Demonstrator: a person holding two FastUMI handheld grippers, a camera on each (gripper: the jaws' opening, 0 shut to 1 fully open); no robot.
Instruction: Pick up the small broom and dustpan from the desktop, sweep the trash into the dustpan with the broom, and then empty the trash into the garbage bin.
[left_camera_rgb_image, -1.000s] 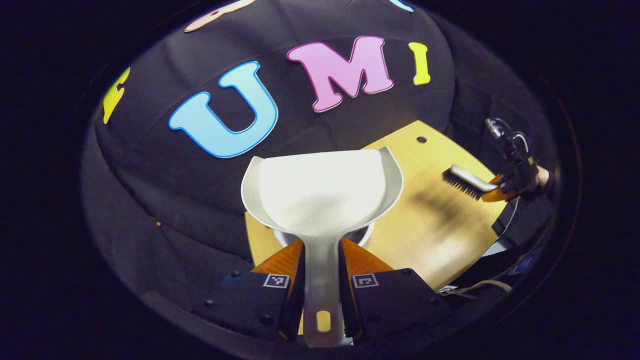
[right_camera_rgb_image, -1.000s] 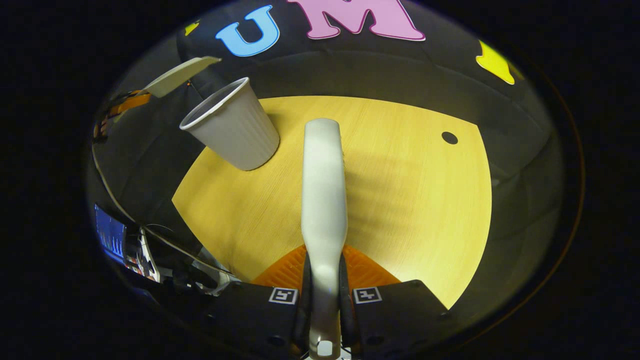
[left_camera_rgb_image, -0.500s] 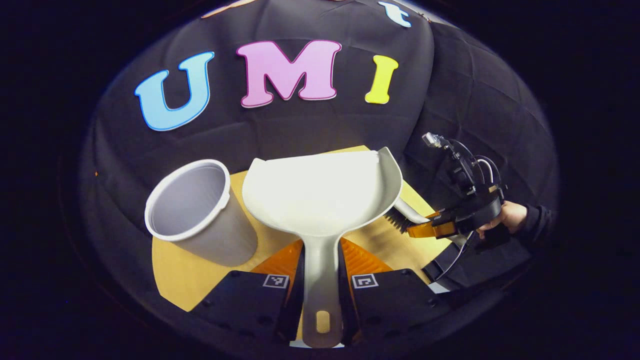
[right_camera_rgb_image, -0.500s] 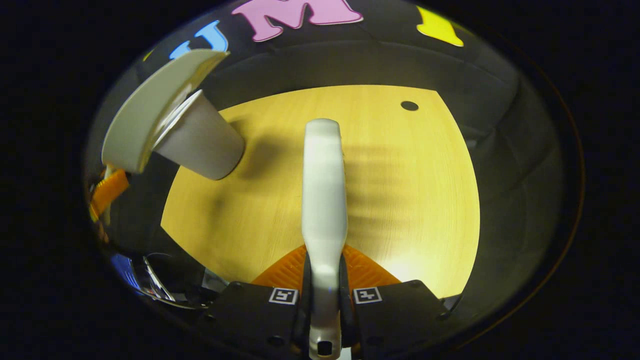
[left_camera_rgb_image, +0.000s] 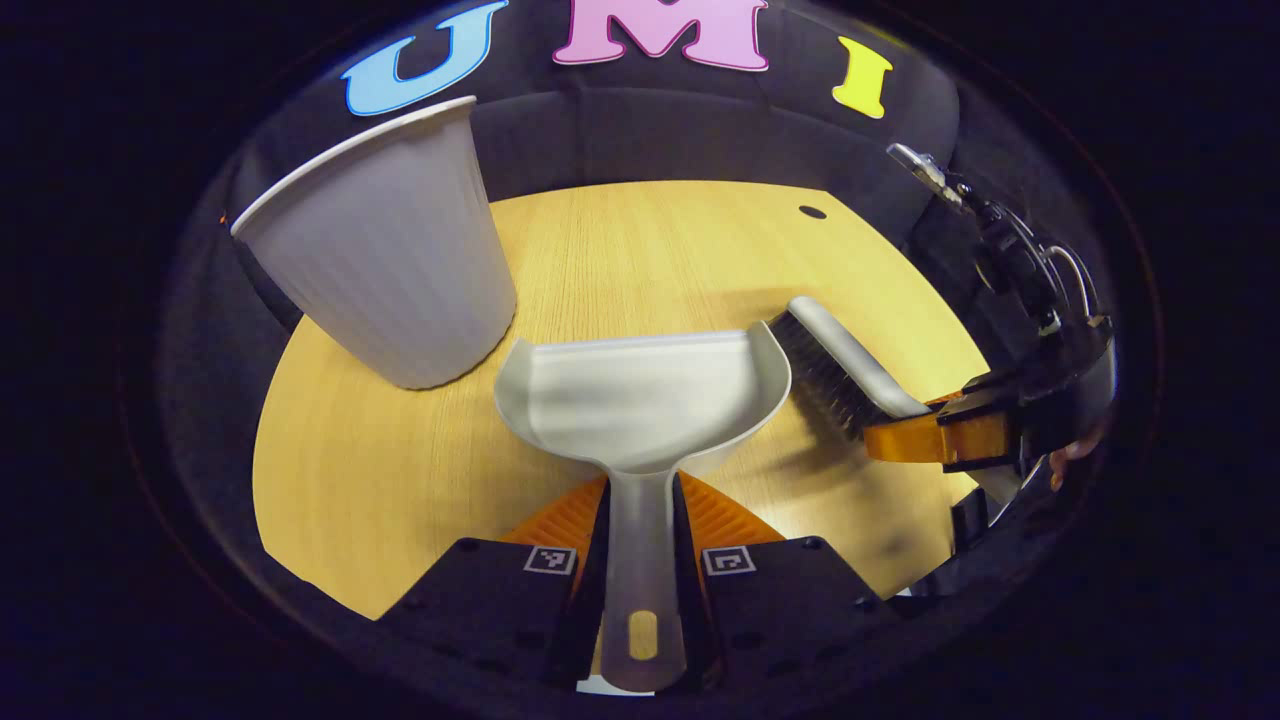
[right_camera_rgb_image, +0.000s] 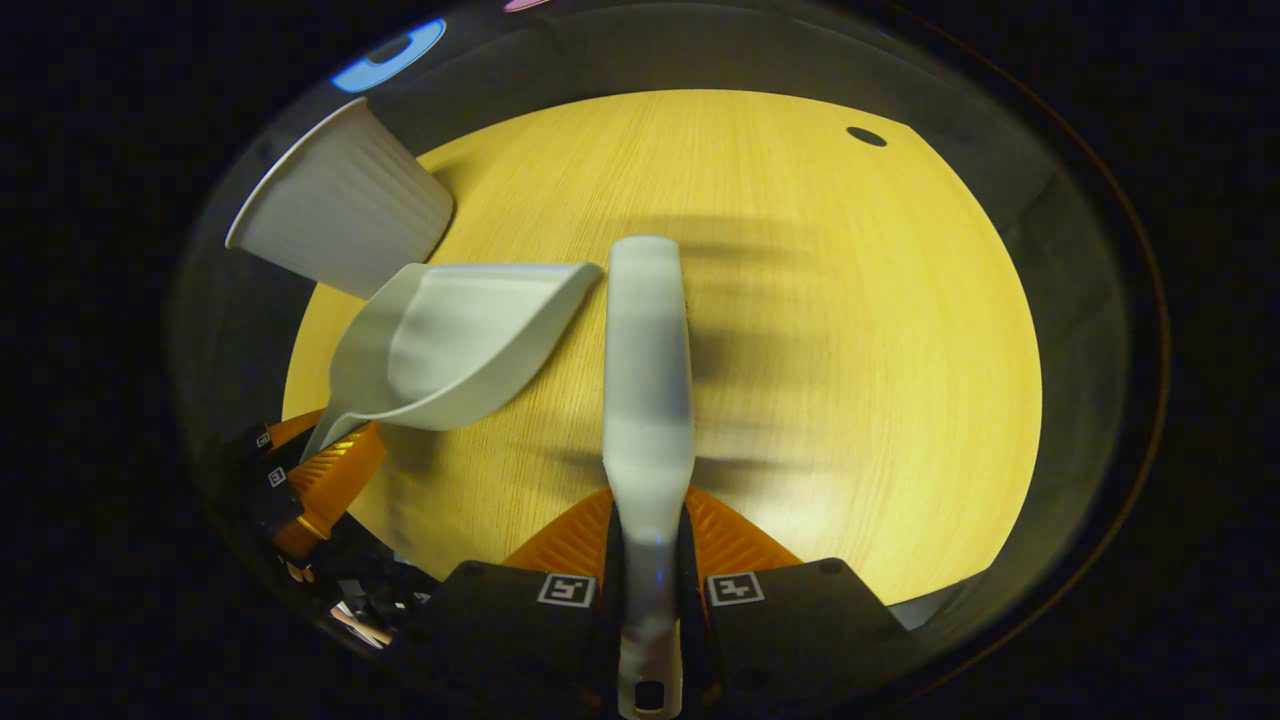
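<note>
**Pan low, brush alongside, no trash in sight**

The left gripper (left_camera_rgb_image: 640, 530) has its jaws clenched on the handle of the dustpan (left_camera_rgb_image: 640, 400), and the scoop hangs low over the wooden surface (left_camera_rgb_image: 400, 470), mouth pointing to the far side. Its inside looks clean from the left gripper view. Just far-left of it stands the garbage bin (left_camera_rgb_image: 385, 250), a ribbed white tub, upright and close to the pan's rim.

On the right, the right gripper (right_camera_rgb_image: 648, 560) has its jaws grasping the handle of the broom (right_camera_rgb_image: 648, 370). In the left gripper view the bristles (left_camera_rgb_image: 825, 375) sit right beside the pan's right edge, though whether they touch the wood I can't tell. From the right gripper view the pan (right_camera_rgb_image: 455, 345) lies tilted just left of the brush head.

No scraps show anywhere on the wood, so my read is the emptying is done and both tools are heading down to rest. To do that well: lower the pan flat, lip first, well clear of the bin so it isn't nudged over; bring the brush down beside it rather than onto it; and release only once each handle lies settled on the surface.
</note>
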